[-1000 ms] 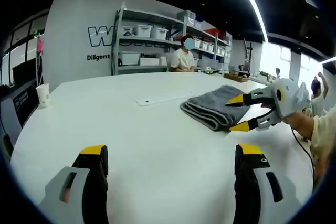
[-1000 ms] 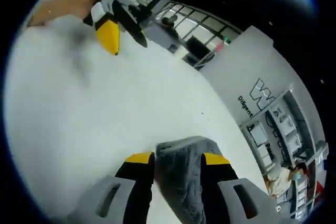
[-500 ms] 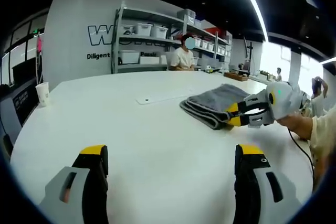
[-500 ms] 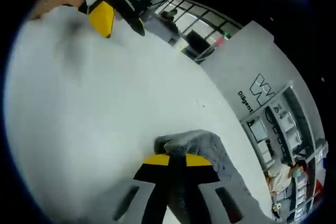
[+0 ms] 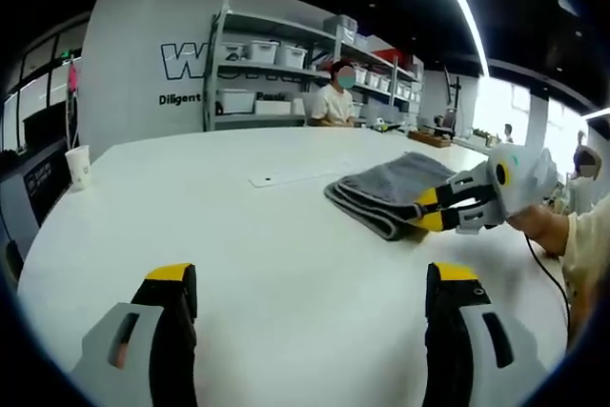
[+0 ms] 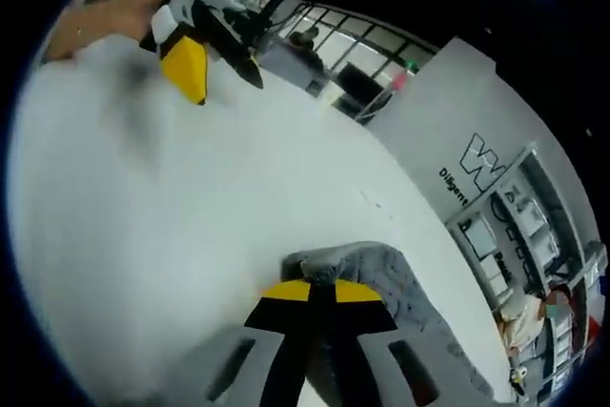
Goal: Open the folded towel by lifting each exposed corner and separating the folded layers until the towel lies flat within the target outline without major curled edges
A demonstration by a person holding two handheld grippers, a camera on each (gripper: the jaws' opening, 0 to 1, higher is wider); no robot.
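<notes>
A folded grey towel [image 5: 386, 190] lies on the white table [image 5: 238, 235], right of centre in the left gripper view. My right gripper [image 5: 426, 210] comes in from the right there, shut on the towel's near corner. In the right gripper view its yellow-tipped jaws [image 6: 321, 292] are pinched together on the grey towel [image 6: 381, 269] corner. My left gripper [image 5: 310, 283] is open, hovering over bare table well short of the towel. It also appears at the top left of the right gripper view as the left gripper [image 6: 195, 50], held by a hand.
A paper cup [image 5: 78, 168] stands at the table's far left edge. A thin white strip [image 5: 286, 178] lies behind the towel. Shelves with bins [image 5: 276, 78] and a seated person [image 5: 334, 102] are beyond the table. A cable runs by the hand at right.
The right gripper's jaws, open around the towel corner a second ago, have closed on it. The left gripper has stayed put.
</notes>
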